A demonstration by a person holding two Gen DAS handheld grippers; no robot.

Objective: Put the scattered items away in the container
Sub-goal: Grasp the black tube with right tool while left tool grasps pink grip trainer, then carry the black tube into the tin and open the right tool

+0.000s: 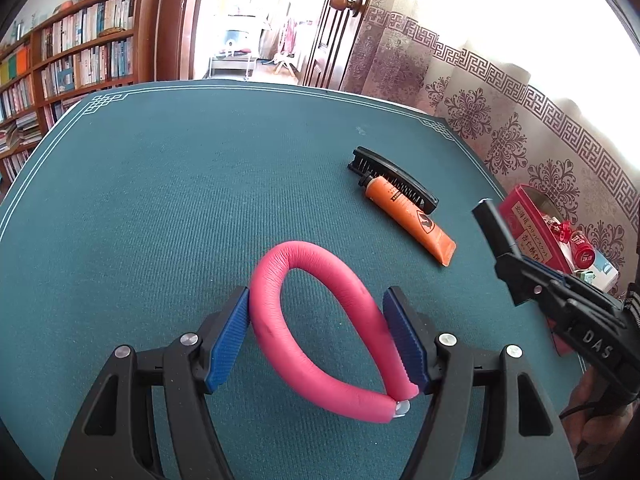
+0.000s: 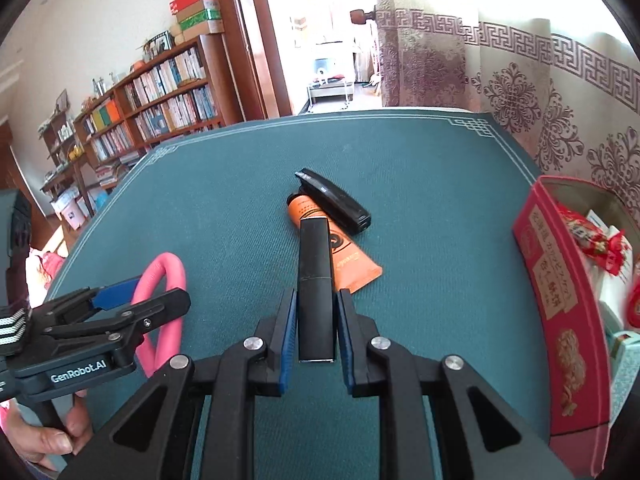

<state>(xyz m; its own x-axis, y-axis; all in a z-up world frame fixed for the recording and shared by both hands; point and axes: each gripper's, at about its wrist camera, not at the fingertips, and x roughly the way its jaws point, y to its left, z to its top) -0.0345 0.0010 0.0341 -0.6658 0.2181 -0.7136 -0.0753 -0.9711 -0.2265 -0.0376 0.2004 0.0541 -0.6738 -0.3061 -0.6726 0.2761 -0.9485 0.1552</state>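
Note:
A pink foam loop (image 1: 320, 320) stands on edge on the green table (image 1: 160, 200), and my left gripper (image 1: 316, 296) is shut on it, both blue pads pressing its sides. My right gripper (image 2: 316, 308) is shut on a slim black tube (image 2: 315, 280) that points forward, overlapping an orange tube (image 2: 352, 264) in this view. A black comb (image 2: 336, 200) lies against the orange tube's cap. The red box (image 2: 560, 280) stands at the right with wrapped items inside. The left wrist view also shows the right gripper (image 1: 516, 264), black tube (image 1: 492, 224), orange tube (image 1: 412, 220), comb (image 1: 392, 178) and box (image 1: 528, 224).
The left gripper (image 2: 148, 296) and a hand (image 2: 52, 440) sit at the lower left of the right wrist view. Patterned curtains (image 2: 520, 100) hang behind the table's far right edge. Bookshelves (image 1: 80, 60) and a doorway (image 1: 256, 20) lie beyond the far edge.

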